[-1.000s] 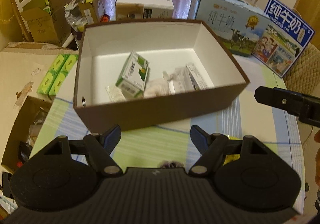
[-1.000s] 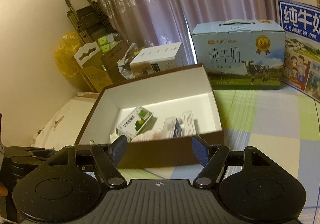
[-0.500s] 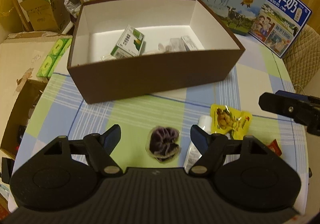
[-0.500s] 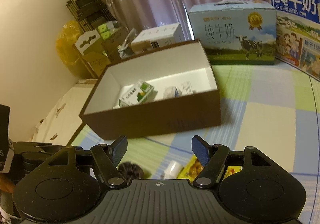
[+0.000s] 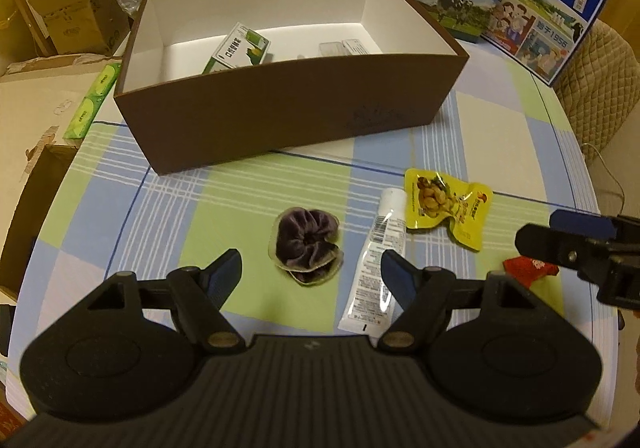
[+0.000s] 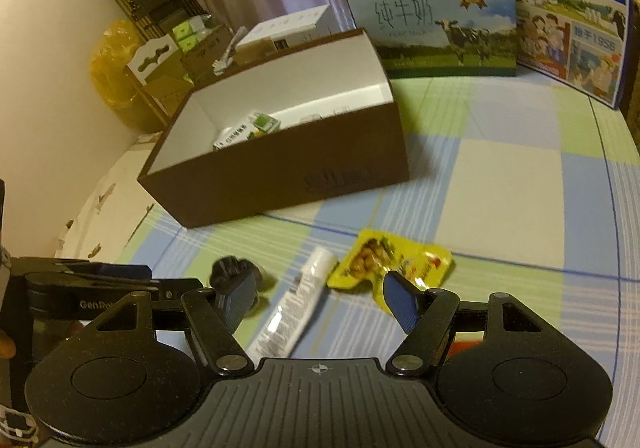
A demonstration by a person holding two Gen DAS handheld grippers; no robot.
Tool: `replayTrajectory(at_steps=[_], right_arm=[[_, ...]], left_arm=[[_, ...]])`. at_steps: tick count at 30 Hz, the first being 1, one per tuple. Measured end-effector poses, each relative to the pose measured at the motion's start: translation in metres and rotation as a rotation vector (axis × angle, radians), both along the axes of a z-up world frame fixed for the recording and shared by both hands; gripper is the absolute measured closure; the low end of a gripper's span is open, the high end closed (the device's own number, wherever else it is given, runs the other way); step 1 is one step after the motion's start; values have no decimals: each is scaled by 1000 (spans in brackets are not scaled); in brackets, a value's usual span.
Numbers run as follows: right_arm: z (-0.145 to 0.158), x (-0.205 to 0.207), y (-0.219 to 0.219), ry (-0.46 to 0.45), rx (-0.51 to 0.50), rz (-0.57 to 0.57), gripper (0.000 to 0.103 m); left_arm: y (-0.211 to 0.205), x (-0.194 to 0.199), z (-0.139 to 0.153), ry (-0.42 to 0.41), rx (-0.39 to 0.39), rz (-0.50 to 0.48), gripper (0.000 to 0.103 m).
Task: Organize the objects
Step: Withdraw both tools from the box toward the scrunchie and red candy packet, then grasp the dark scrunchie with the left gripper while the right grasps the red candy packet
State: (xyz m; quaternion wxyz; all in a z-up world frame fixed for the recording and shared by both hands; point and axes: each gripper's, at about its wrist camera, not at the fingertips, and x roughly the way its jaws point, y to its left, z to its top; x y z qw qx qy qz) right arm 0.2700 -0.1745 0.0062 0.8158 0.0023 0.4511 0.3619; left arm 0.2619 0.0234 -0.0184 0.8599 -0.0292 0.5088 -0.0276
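- left gripper point(image 5: 310, 270): jaws spread wide, nothing between, hovering over purple velvet scrunchie point(image 5: 306, 244); right gripper point(image 6: 316, 294): equally agape, empty, poised above white squeeze tube point(image 6: 296, 308).
- just beyond: yellow foil snack pouch point(image 5: 442, 204) touching tube's cap end; small red wrapper point(image 5: 530, 268) beside it, on checked tablecloth point(image 5: 240, 188).
- farther: brown cardboard box with white interior point(image 5: 288, 120), already holding green-and-white carton point(image 5: 238, 50).
- risks, as judgement: slick tube likely to squirt sideways under pinch; soft scrunchie may fold, slip free; crowded neighbours may get nudged.

Dim, warm yellowish indoor light; strong fisheye bending at edges; right wrist view slightly motion-blurred; soft shadows.
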Motion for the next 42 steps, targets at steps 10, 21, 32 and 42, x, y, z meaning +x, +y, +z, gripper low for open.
replayTrajectory(at_steps=[10,21,32,42], right_arm=[[-20,-10,-29,32,-69,-63,35],[-41,-11,-66,7,-181,-128,35],[-77,10,-74,176,-153,-225,35],[-84,36,-58,147,-143,-286,35]], left_arm=[[-7,-4,-11,27,-1,-25,29],[-11,-3,-24,50,0,-57,30],[-9,5,-35,77,17,-54,30],[-5,12,-43,93,24,-41,30]])
